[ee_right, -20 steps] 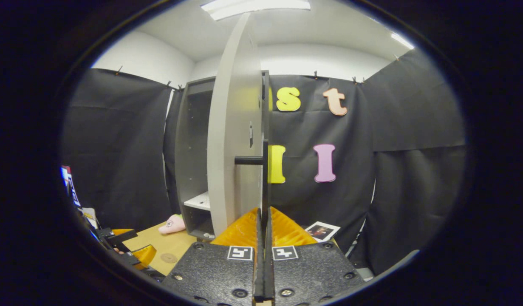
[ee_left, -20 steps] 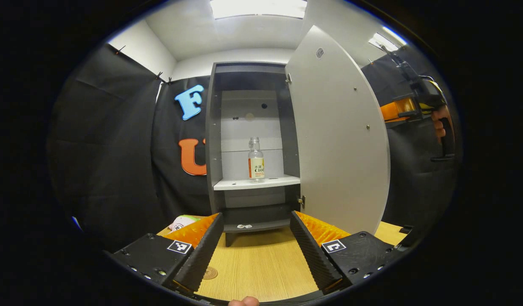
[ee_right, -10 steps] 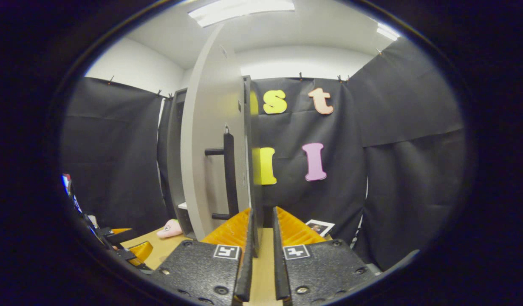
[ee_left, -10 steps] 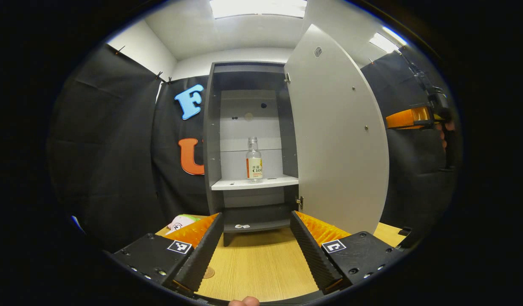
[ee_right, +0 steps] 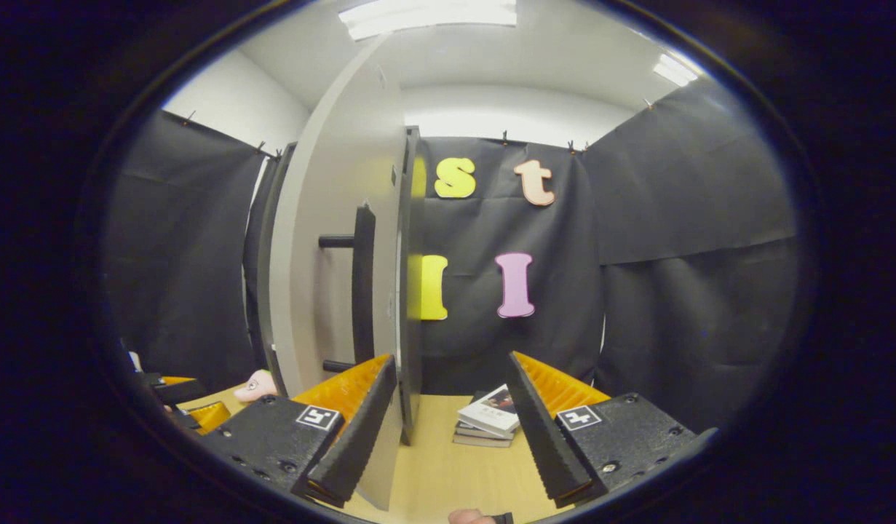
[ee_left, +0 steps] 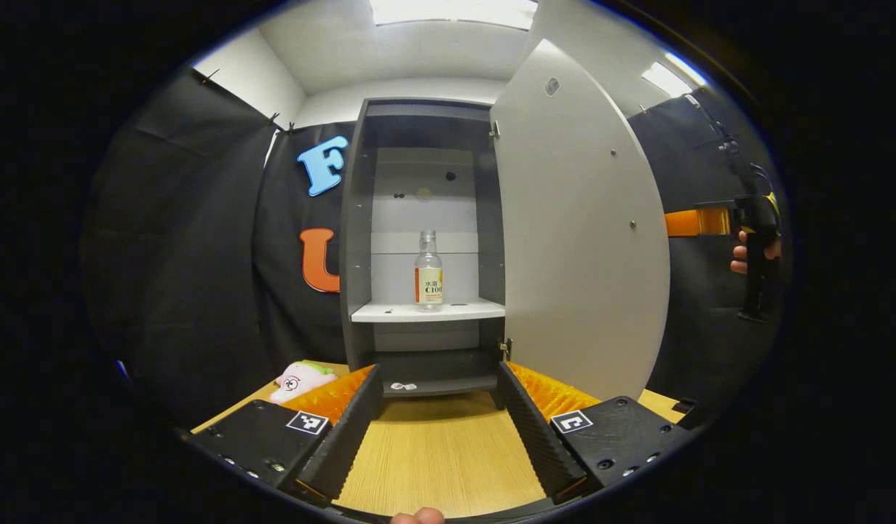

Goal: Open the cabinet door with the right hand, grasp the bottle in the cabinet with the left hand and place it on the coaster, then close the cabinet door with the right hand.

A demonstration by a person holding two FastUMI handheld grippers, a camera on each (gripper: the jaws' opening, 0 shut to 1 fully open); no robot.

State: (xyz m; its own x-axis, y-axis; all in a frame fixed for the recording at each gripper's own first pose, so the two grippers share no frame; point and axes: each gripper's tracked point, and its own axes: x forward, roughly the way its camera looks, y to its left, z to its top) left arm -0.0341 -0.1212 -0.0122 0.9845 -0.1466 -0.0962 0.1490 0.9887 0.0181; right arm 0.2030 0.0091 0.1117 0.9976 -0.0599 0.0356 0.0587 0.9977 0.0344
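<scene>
Both my tongs gape wide and empty. With the grey cabinet door [ee_left: 579,240] swung open, I send the left tongs [ee_left: 437,422] straight in, level with the clear labelled bottle [ee_left: 428,271] upright on the white shelf [ee_left: 426,312], and grip its middle.

Black cloth [ee_right: 680,306] drapes the booth's walls beneath a white wall [ee_left: 397,89] and ceiling light panels [ee_left: 453,12]. A light wooden tabletop [ee_left: 437,455] spreads near; stacked books [ee_right: 488,421] lie far right.

Bottle [ee_left: 428,271] on shelf [ee_left: 427,311] in cabinet [ee_left: 360,240], door [ee_left: 579,240] open right.
</scene>
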